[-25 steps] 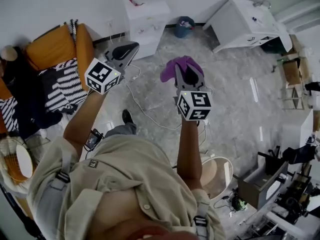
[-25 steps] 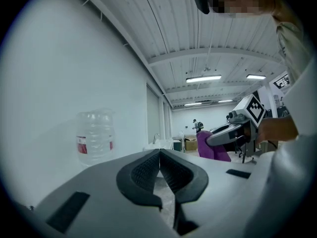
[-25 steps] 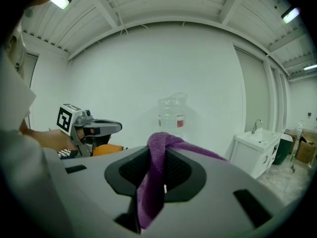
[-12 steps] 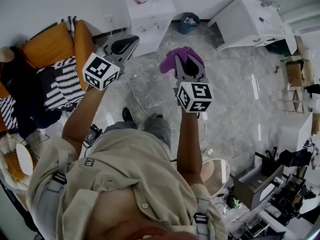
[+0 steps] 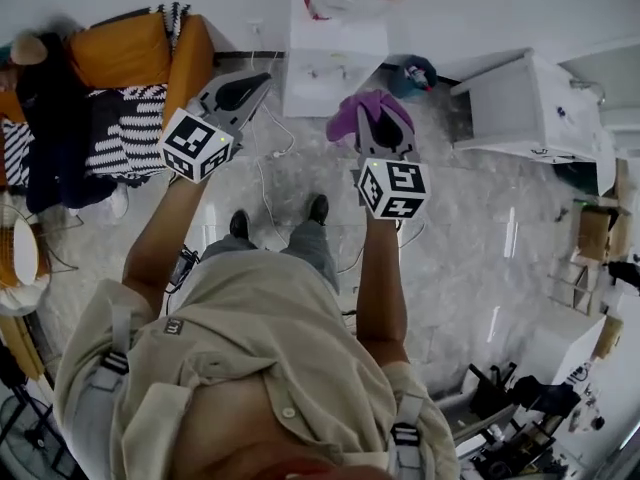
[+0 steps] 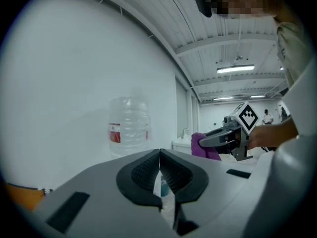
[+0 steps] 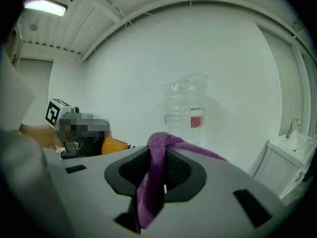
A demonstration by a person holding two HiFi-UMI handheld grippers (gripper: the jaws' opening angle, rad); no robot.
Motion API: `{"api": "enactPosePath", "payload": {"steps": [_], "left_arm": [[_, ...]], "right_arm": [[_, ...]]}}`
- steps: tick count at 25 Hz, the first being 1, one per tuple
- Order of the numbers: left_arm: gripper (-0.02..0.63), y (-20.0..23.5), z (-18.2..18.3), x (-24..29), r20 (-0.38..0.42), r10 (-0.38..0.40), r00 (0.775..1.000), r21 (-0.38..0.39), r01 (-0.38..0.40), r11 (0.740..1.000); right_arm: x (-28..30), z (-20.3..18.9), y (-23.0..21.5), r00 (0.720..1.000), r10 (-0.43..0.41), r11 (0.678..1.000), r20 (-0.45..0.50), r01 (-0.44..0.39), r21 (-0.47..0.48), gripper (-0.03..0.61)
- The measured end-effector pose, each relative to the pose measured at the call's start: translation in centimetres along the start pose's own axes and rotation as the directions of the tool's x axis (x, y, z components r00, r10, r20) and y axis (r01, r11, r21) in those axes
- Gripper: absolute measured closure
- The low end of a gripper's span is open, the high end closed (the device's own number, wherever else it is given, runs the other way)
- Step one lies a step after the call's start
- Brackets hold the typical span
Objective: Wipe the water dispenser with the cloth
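Between right gripper (image 7: 161,180) fingers, purple cloth (image 7: 154,182) pinched

Both gripper views toward one bottle (image 6: 129,125)

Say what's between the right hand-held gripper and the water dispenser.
Only the purple cloth clamped in that hand-held gripper; otherwise open air to the water dispenser (right gripper view).

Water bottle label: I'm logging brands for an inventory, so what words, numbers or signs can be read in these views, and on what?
No text reads clearly.
Red label on the water bottle: print too blurred to read.
Marker cubes on the left gripper and the right gripper: black-and-white square patterns, no words.
Purple cloth in the right gripper: no print seen.
Shirt tag: too small to read.
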State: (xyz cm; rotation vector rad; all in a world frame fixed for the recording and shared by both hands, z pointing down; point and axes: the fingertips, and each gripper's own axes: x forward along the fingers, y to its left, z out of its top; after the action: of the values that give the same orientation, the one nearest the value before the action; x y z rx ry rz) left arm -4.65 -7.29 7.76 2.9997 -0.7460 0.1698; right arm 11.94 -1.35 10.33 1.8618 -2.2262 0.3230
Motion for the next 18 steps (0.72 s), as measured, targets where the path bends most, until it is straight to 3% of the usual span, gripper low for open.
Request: {"api": "enactPosePath", "payload": {"steps": [5, 10, 18], "left_arm": [[0.595, 1.2, -0.7, 3.4, -0.015, 0.149, 0.989, -0.026, -0.149, 0.989], [0.595, 1.6, -1.9, 5.4, -0.024, 0.263, 0.965, -0.034, -0.263, 0.964], [0.595, 5.0, -5.3, 5.6, -0.035, 0.452, 0.891, -0.015, -0.453, 0.892]], "right_arm": [[4.4, -0.7, -4.8, 0.993, 0.116, 0.992, -0.038, -0.117, -0.040, 0.491], [8.3, -2.2, -8.5, 0.983, 0.172, 0.980, -0.070, -0.178, -0.090, 0.491], [15.5, -6.3, -9.5, 0.972, 0.216, 0.961, -0.090, -0.228, -0.154, 0.491]]}}
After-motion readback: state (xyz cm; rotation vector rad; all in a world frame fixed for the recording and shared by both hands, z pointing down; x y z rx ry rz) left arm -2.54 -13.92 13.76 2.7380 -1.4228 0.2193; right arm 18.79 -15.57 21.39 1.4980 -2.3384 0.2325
